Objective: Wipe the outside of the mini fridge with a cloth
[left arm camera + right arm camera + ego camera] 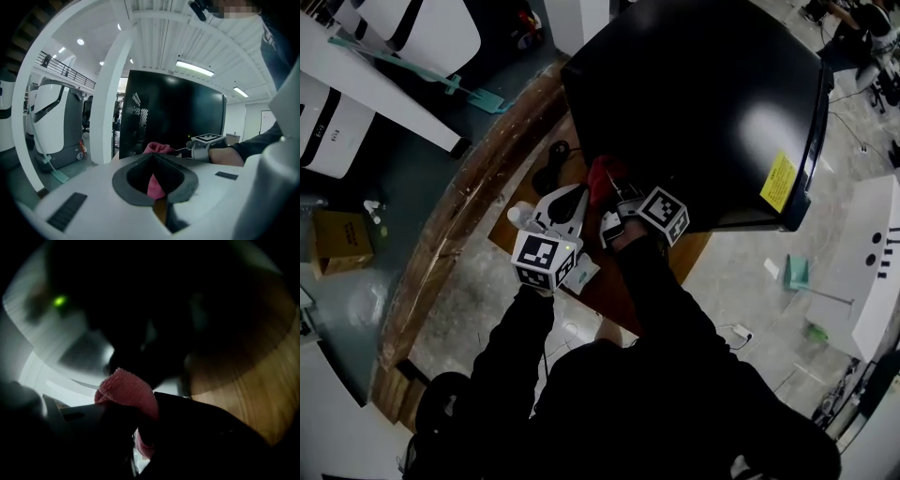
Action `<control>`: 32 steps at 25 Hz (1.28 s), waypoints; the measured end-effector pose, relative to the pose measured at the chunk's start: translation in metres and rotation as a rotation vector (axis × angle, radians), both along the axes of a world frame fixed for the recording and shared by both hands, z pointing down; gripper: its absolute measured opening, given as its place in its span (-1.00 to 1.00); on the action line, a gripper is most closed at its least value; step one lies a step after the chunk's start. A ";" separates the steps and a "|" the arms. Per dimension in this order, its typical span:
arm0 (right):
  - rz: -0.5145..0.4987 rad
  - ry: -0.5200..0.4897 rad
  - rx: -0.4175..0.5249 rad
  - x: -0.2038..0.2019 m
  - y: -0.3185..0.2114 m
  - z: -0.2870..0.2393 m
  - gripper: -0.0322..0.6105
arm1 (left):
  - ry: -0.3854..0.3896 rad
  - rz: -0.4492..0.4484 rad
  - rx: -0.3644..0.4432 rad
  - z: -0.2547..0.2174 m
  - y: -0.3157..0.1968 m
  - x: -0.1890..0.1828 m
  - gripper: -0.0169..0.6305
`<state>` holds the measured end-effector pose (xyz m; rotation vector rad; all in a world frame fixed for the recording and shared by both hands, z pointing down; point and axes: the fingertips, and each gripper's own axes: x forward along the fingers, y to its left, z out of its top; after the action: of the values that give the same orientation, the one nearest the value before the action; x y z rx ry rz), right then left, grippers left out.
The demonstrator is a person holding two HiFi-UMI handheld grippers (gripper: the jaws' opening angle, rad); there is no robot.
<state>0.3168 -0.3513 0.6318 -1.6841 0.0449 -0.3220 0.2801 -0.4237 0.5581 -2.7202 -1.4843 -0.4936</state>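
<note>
The black mini fridge (703,103) stands on a wooden table (478,187). My right gripper (614,192) is shut on a pink cloth (600,176) and holds it against the fridge's near lower side. In the right gripper view the cloth (126,387) bulges out between the dark jaws of the right gripper (140,413), close to the dark fridge wall (140,296). My left gripper (564,204) hovers just left of the cloth, its white jaws together and holding nothing. Past the left gripper (157,206), the left gripper view shows the cloth (158,148), the right gripper (187,151) and the fridge (178,117).
A yellow label (778,181) sits on the fridge's right side. A black cable (553,159) and a small white object (517,216) lie on the table by the left gripper. On the floor are a teal mop (478,94), a cardboard box (339,239) and white machines (412,28).
</note>
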 end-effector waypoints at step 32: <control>-0.213 -0.059 -0.219 -0.061 -0.034 0.049 -0.72 | -0.070 -0.037 0.021 0.039 -0.011 -0.033 -0.93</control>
<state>0.2553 -0.3849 0.6805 -1.8901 0.1508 -0.5532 0.2472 -0.4348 0.5972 -2.7466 -1.4371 -0.6085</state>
